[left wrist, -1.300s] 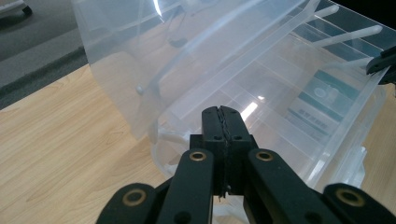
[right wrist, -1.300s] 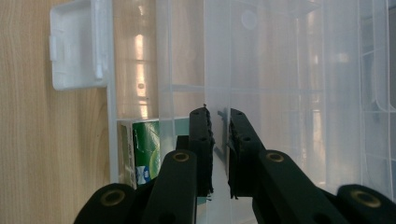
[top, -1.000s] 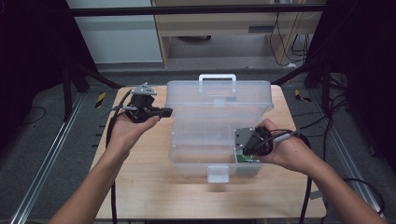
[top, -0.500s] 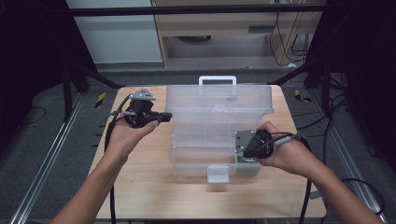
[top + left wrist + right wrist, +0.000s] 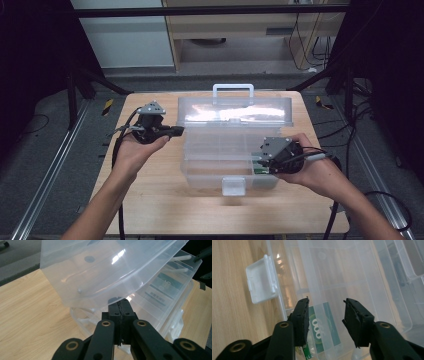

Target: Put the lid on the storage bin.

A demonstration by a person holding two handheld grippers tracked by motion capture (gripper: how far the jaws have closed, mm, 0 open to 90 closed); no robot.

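A: On the wooden desk (image 5: 150, 200), centre: clear plastic compartment box (image 5: 220, 160), lid (image 5: 235, 111) raised, carry handle (image 5: 233, 90) at the far edge, white latch (image 5: 233, 185) at the near edge. Left hand-held gripper (image 5: 176, 131) sits at the lid's left end; in the left gripper view its jaws are pressed together just under the lid's curved edge. Whether a sliver of lid is caught between them, I cannot tell.

B: And the right one?

A: Right hand-held gripper (image 5: 261, 159) is over the box's near right corner, jaws spread and holding nothing, straddling the front wall above a green-and-white card (image 5: 320, 327) in a compartment.

B: Risks from here?

A: Judgement only. The lid looks propped rather than gripped; if the left jaws slide off that smooth curved edge, it could drop onto the right gripper. The box seems light and is not pinned, so an upward push on the lid could tilt or skid the whole thing across the desk. A thin wall may flex if the right jaws close on it.
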